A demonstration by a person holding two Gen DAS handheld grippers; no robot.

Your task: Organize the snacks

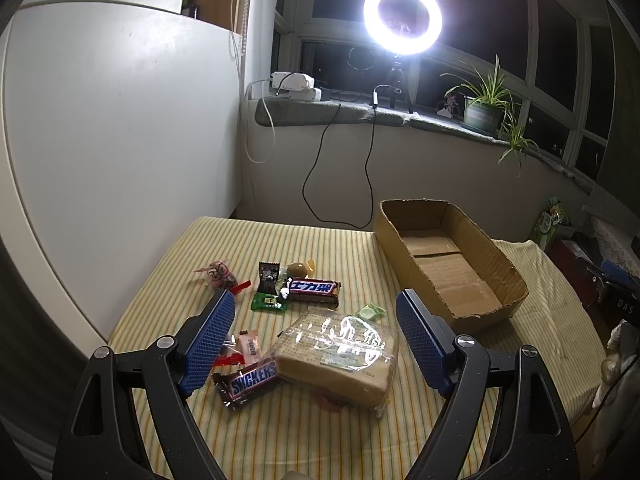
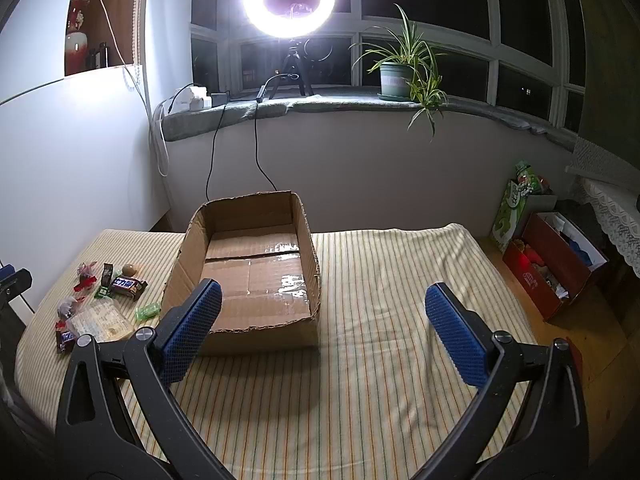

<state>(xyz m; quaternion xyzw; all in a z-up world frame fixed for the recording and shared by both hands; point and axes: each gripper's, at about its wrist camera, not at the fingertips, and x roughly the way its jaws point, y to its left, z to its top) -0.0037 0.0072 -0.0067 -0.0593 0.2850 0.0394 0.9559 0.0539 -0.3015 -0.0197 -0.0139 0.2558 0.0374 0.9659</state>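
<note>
Snacks lie on the striped tablecloth (image 1: 320, 432). A large clear-wrapped bread pack (image 1: 340, 354) sits between the fingers of my open left gripper (image 1: 316, 300), which hovers over it. A Snickers bar (image 1: 248, 382) lies at its left, a second brown chocolate bar (image 1: 314, 290) behind it, with a green packet (image 1: 269, 303), a green candy (image 1: 370, 312) and small sweets (image 1: 219, 273). The empty cardboard box (image 1: 448, 260) stands to the right. My right gripper (image 2: 322, 294) is open and empty, above the cloth at the near end of the box (image 2: 248, 264). The snack pile (image 2: 100, 304) lies left of it.
A white panel (image 1: 120, 140) borders the table's left. Behind are a windowsill with a ring light (image 1: 402, 16), cables and a potted plant (image 2: 400, 68). Bags and a red box (image 2: 552, 264) stand on the floor at the right.
</note>
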